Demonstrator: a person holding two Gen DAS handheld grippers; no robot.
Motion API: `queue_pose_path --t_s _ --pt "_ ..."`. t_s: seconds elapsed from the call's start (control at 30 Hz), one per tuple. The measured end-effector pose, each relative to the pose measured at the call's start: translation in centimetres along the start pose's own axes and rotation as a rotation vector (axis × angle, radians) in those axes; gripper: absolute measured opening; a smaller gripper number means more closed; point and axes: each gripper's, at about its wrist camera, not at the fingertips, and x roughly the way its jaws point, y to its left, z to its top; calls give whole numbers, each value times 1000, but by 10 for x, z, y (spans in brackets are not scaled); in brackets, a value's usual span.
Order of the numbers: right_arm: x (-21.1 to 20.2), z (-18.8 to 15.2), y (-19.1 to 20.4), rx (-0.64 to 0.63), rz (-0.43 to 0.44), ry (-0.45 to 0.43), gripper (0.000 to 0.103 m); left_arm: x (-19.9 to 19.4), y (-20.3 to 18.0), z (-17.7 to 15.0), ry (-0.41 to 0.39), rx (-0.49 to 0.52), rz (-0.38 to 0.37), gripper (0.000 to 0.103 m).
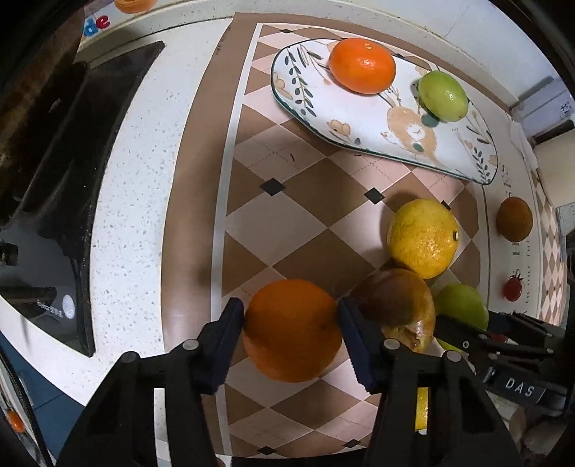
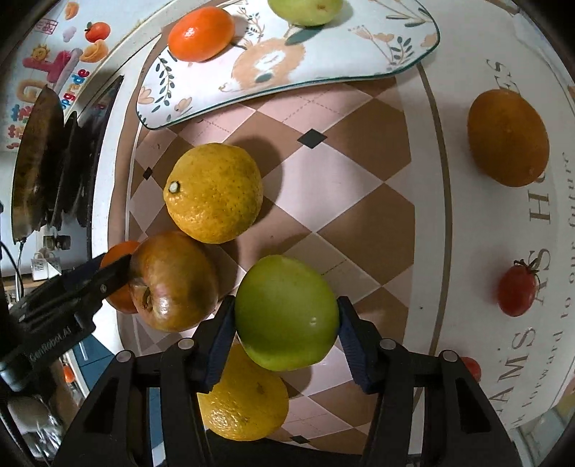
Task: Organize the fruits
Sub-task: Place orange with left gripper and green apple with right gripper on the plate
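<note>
The left tongs (image 1: 291, 330) squeeze a round orange (image 1: 291, 330), one blue pad on each side of it. The orange sits low over the checked mat (image 1: 305, 215) on the bench (image 1: 136, 222). The right tongs (image 2: 286, 316) squeeze a green apple (image 2: 286, 312) the same way, with both pads pressed on its sides.

The landmark is the brown-red apple (image 2: 174, 280). It lies on the mat between the two held fruits. The orange is just beside it on the left, and a finger of the left tongs touches that side. The green apple is just beside it on the right. A bumpy yellow citrus (image 2: 214, 192) touches the brown-red apple on its far side. Another yellow citrus (image 2: 244, 402) lies near it on the close side, partly hidden under the green apple.

The flower plate (image 2: 359, 61) is farther away, past the bumpy yellow citrus. On the plate are a small mandarin (image 2: 201, 34) and a light green fruit (image 2: 305, 10), a little apart from each other.

Far to the right of the brown-red apple, off the checked part, a dark orange fruit (image 2: 508, 138) lies on the white part with letters. A small red tomato (image 2: 515, 291) lies closer than it, well apart. Another bit of red (image 2: 472, 368) peeks out behind the right tongs; I cannot tell what it is.

To the left of the brown-red apple, past the mat, a black stove top (image 1: 46, 233) sits on the bench.
</note>
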Motion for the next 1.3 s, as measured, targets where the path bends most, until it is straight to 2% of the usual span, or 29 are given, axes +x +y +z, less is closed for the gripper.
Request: queue_pose_path --t_s 0.13,0.2,0.3,0.4,0.53,0.63,0.73,0.9,1.03,1.2,1.3 --pt "-3 -3 6 -38 -71 -15 57 -3 2 -8 -5 20 22 52" --pt "-2 -2 4 -19 -53 -23 57 -2 5 -10 -13 25 12 54" --pt "-2 1 1 -7 -41 -20 58 6 10 -7 15 2 -51 56" --pt "2 5 -6 -5 -29 14 58 9 10 -4 19 -16 -68 56" --pt "-1 2 -5 -14 -41 -7 57 9 9 -1 12 -8 -35 53" --pt "-7 -2 -1 -22 -57 -35 57 3 0 -3 -15 0 18 53" --pt "-26 -1 -2 -15 -36 -73 57 -16 -1 -3 -51 -21 9 52" --pt "-69 19 5 -18 -2 -172 57 -67 -2 23 -149 -24 -39 52" --pt "-81 54 12 -15 24 -208 57 -86 -8 68 -180 -19 -74 52" --pt "-53 106 17 8 39 -180 57 -61 -18 129 -135 -16 -61 45" --pt "-34 127 19 5 17 -154 57 -40 -21 159 -94 -20 -64 45"
